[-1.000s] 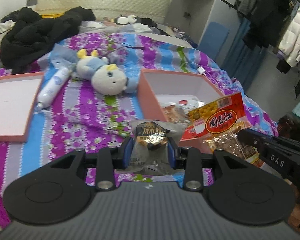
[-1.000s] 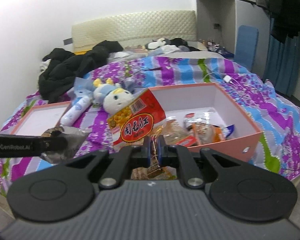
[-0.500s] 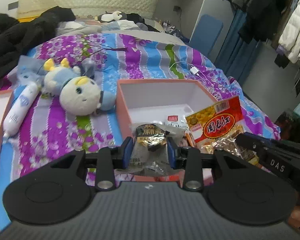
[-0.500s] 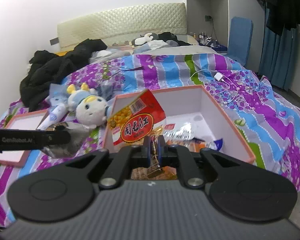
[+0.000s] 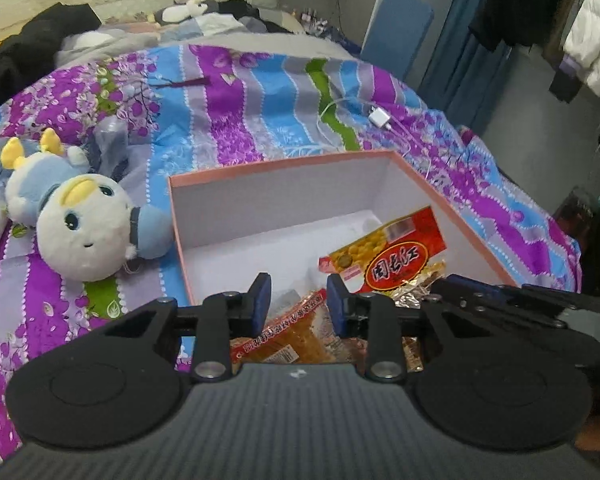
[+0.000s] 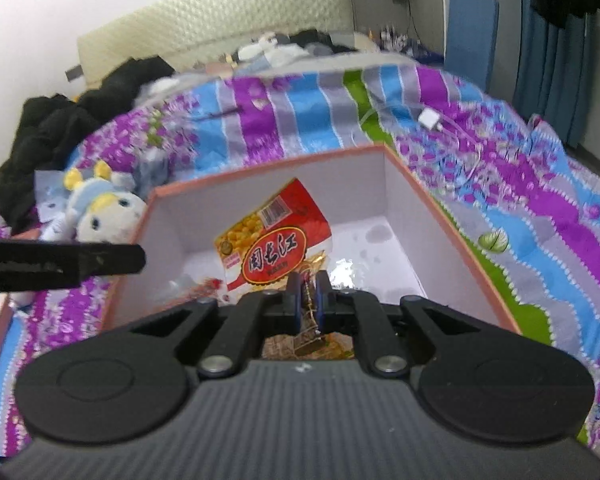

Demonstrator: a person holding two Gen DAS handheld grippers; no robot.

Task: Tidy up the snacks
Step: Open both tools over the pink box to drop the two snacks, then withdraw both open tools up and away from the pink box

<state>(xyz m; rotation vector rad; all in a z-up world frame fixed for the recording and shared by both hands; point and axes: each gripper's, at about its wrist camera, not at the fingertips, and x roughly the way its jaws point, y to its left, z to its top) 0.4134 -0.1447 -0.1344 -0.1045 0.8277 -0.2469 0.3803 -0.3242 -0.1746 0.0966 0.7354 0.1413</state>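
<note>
A pink box (image 5: 284, 166) with a white inside sits on the bed, also in the right wrist view (image 6: 440, 208). My left gripper (image 5: 299, 300) is open and empty above the box's near end, over an orange snack pack (image 5: 292, 336) lying inside. My right gripper (image 6: 308, 300) is shut on a red and yellow snack bag (image 6: 274, 246) and holds it over the box; the bag also shows in the left wrist view (image 5: 392, 256). Several other snack packs lie in the box.
A white and blue plush toy (image 5: 76, 224) lies left of the box. A white charger with cable (image 5: 380, 118) lies beyond the box. Black clothes (image 6: 60, 128) are piled at the bed's far left. Hanging clothes (image 5: 580, 20) are at the right.
My left gripper has opened and let go of the grey snack pack it held, which is now out of sight. Both grippers have moved forward over the box.
</note>
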